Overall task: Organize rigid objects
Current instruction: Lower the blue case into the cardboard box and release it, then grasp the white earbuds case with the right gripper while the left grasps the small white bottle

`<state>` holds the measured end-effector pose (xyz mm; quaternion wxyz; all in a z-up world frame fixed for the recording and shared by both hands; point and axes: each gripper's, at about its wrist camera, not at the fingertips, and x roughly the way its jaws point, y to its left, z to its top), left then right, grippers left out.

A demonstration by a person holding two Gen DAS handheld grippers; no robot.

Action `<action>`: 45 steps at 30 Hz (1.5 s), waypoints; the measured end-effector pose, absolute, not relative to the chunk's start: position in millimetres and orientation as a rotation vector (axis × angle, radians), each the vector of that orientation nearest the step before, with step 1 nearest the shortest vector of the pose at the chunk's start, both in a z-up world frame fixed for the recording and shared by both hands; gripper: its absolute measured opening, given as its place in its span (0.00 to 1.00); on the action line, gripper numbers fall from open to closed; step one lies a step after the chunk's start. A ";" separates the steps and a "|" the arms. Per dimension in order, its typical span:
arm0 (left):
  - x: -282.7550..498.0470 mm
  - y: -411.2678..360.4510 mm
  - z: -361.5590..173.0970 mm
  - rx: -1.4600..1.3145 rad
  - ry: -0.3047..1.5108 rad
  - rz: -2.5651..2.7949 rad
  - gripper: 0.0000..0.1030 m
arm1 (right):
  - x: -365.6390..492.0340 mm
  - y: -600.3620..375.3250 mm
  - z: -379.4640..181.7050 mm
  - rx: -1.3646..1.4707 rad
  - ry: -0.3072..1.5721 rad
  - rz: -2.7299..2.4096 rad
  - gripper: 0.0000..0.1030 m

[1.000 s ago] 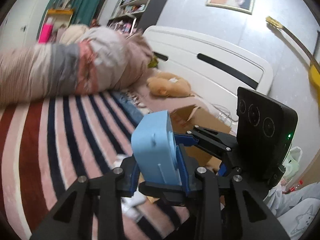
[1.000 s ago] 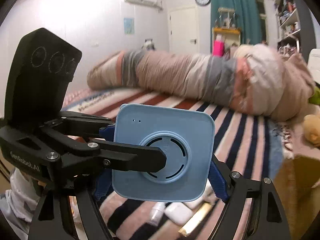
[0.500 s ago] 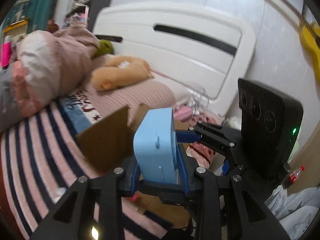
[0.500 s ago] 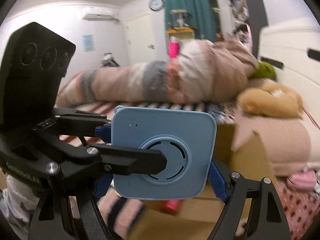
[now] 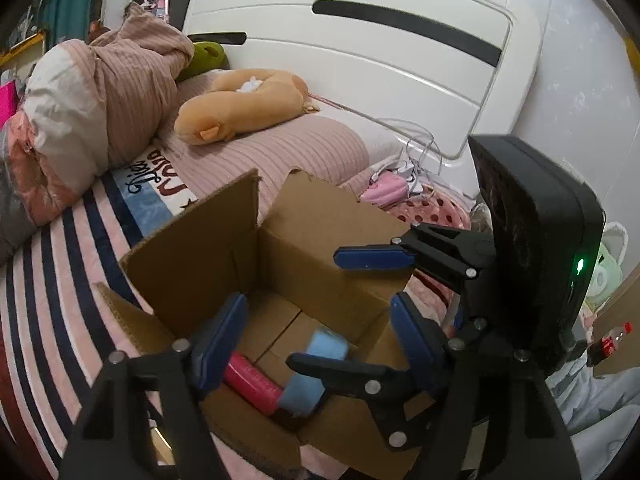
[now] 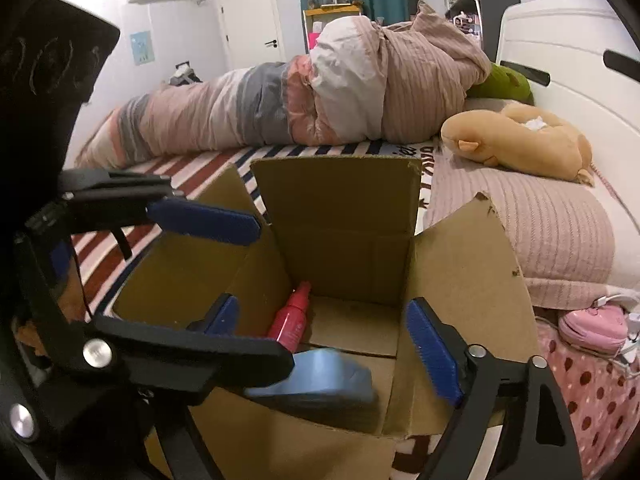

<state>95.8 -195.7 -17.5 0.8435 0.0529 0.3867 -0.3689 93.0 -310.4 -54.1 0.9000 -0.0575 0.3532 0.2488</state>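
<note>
both claws (image 5: 316,332) (image 6: 320,336) now spread | blue device (image 6: 320,376) dropped into box (image 5: 192,256)

Soft indoor light, strong fisheye bending at dark edges; the blue device (image 6: 320,376) looks perhaps motion-blurred

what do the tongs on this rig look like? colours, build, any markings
Both tongs, left and right, share one build: matte black linkage arms joined with silver screws, ending in flat blue ribbed pads. Each carries a black slab-shaped module with three embossed rings; the right-hand one shows a lit green LED. No cables or sleeves are visible, and no lettering is readable.
</note>
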 end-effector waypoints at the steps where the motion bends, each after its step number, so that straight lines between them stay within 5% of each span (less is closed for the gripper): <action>1: 95.4 -191.9 -14.9 0.096 0.813 -0.778 0.69 | 92.1 -309.4 -53.8 -0.128 0.729 0.510 0.84; 5: 89.3 -169.7 0.5 0.056 0.776 -0.756 0.69 | 82.7 -306.4 -48.0 -0.163 0.703 0.488 0.92; 19: 37.7 -21.0 23.0 -0.016 0.644 -0.459 0.70 | 42.5 -233.2 -1.7 -0.141 0.560 0.612 0.91; 26: 26.9 58.0 -19.0 -0.062 0.669 -0.316 0.70 | 29.0 -150.4 -17.0 -0.202 0.612 0.778 0.70; 30: 27.9 83.9 -61.8 -0.086 0.708 -0.293 0.70 | 35.2 -113.3 -62.3 -0.237 0.759 0.854 0.61; 35: 34.3 89.5 -120.4 -0.160 0.810 -0.380 0.68 | 57.1 -92.6 -126.5 -0.291 0.921 0.806 0.39; 38: 33.8 80.6 -148.1 -0.193 0.870 -0.475 0.42 | 68.4 -96.3 -149.2 -0.280 0.989 0.796 0.38; 45: 31.7 58.1 -179.7 -0.278 0.952 -0.595 0.40 | 83.2 -93.4 -168.1 -0.327 1.023 0.732 0.38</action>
